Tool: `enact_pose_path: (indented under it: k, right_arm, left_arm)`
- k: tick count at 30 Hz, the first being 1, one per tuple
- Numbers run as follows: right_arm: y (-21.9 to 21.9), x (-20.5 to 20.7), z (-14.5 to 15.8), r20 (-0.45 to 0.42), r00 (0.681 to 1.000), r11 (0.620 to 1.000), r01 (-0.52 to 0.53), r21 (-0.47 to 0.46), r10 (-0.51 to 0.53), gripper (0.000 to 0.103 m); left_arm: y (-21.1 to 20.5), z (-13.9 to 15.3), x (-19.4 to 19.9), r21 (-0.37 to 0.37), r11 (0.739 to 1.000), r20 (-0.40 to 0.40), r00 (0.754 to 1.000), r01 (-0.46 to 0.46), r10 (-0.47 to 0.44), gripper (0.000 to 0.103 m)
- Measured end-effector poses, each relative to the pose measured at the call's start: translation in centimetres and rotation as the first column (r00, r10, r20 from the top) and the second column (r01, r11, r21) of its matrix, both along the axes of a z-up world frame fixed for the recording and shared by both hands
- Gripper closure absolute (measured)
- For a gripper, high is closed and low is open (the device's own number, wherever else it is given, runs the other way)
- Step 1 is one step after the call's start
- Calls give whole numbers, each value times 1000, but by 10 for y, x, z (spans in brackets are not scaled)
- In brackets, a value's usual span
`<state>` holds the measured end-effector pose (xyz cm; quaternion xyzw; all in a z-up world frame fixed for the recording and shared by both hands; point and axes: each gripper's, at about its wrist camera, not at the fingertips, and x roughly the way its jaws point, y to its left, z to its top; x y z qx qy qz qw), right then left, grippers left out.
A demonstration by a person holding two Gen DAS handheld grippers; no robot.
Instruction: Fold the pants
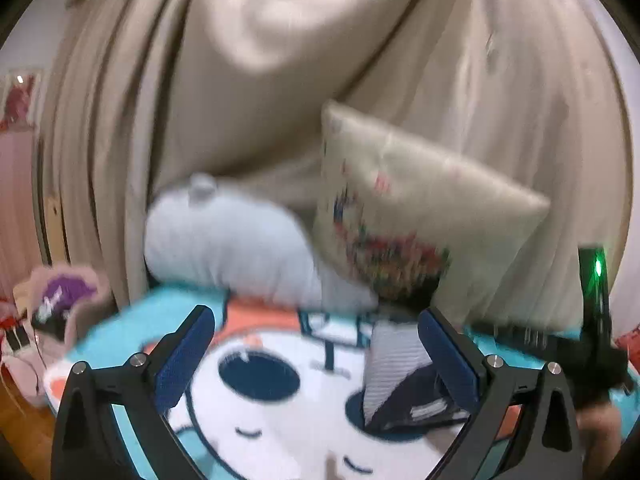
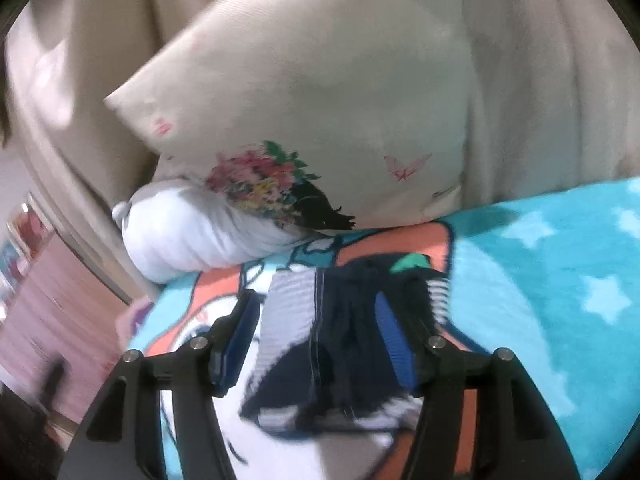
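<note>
The pants (image 2: 344, 344), dark navy with a grey-and-white striped panel, lie bunched in a small heap on a turquoise cartoon blanket (image 2: 560, 264) printed with pale stars and a big white face. The right gripper (image 2: 316, 344) hangs right over the heap, its blue-padded fingers spread on either side of the cloth; whether the pads touch it is lost in blur. The left gripper (image 1: 316, 356) sits apart from the pants, fingers spread wide with nothing between them, the heap showing just inside its right finger. Beyond the pants the blanket's far edge meets a white plush cushion (image 2: 180, 236) and a cream pillow with a flower print (image 2: 320, 100) leaning on beige curtains (image 1: 160, 100). To the right the blanket runs on bare. At far left, pink walls and a bit of wooden floor (image 1: 24, 428).
</note>
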<state>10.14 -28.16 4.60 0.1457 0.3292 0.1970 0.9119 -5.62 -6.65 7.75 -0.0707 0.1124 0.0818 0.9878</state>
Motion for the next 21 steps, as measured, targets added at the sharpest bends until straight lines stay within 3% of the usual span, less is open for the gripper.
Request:
enact_pose_path:
  k: [3,5,7,14,21]
  right_arm:
    - [-1,-37,4,75,997,997,37,-67,-32,41]
    - [-3,-58,3,105,993,992,62,-112,-50,37]
    - [-4,-74,0,114,991,984,92,-155,-75,33]
    - [-4,-96,-19,100,988,955,139,-263,-116,33]
    - [-3,-96,-22,83,990,951,136,-278,-117,31]
  left_arm:
    - [-4,8,-10,-11,998,-2,998,65,-65,0]
    - [-5,6,-8,-20,994,-51,993,110,-111,0]
    - [-9,1,-4,-4,995,-103,990,98,-98,0]
    - [-14,-28,12,-8,998,-276,959,69,-68,0]
    - [-20,-44,22,-16,996,-362,928,84,-85,0]
